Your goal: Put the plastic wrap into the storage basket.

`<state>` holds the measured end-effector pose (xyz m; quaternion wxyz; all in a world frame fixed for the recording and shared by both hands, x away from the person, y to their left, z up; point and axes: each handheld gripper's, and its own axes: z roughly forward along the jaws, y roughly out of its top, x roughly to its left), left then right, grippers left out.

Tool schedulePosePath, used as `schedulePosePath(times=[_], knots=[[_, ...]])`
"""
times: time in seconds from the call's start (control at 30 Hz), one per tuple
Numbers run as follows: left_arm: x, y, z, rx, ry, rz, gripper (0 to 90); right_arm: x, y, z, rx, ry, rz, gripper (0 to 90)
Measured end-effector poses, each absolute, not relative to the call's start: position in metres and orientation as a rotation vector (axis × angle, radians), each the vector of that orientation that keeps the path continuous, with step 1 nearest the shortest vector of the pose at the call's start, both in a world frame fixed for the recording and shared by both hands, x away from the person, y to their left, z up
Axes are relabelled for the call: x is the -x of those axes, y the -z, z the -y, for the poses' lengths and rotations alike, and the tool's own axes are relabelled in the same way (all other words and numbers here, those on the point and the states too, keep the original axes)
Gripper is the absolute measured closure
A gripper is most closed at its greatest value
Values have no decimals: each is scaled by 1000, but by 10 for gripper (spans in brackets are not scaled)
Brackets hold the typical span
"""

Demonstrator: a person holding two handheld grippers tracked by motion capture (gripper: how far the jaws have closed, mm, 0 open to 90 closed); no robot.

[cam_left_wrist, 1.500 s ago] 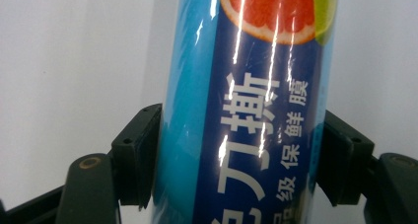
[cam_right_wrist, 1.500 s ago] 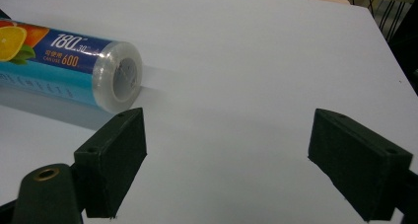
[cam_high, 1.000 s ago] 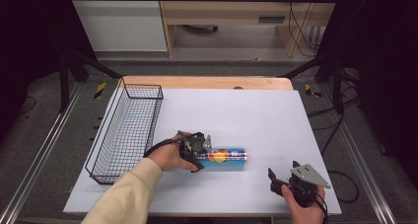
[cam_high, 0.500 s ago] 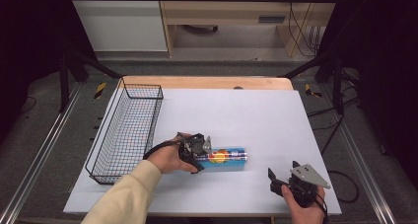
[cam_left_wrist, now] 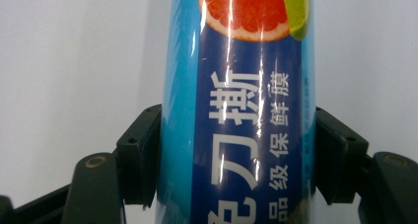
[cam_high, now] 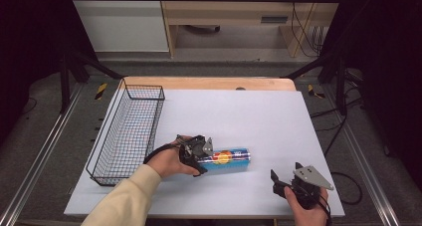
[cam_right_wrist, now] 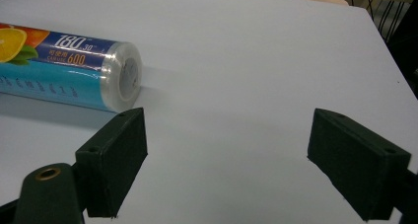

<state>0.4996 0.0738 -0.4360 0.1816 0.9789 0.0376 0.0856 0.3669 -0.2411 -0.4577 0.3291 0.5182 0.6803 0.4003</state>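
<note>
Left gripper (cam_high: 199,154) jaws closed onto cling-film roll (cam_high: 226,159).

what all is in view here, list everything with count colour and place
roll: 1, blue with fruit print, lying on the sheet near its front middle, clamped at one end
basket: 1, black wire, left side of the sheet
sheet: 1, white, covering the table
table: 1, wooden, its edge shows at the back
left gripper: 1, black, jaws just closed on the roll
right gripper: 1, black with grey plate, front right, jaws open
hands: 2, one on each gripper
</note>
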Motion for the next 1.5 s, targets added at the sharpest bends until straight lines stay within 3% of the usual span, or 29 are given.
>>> schedulePosePath(times=[0.57, 1.5], knots=[[-489, 420, -73, -2704, -258, -115, 318, -365, 457, 242, -1361, -1049, -1770, 153], [-450, 339, -76, -2558, -374, -248, 320, -363, 448, 243, -1322, -1015, -1752, 125]])
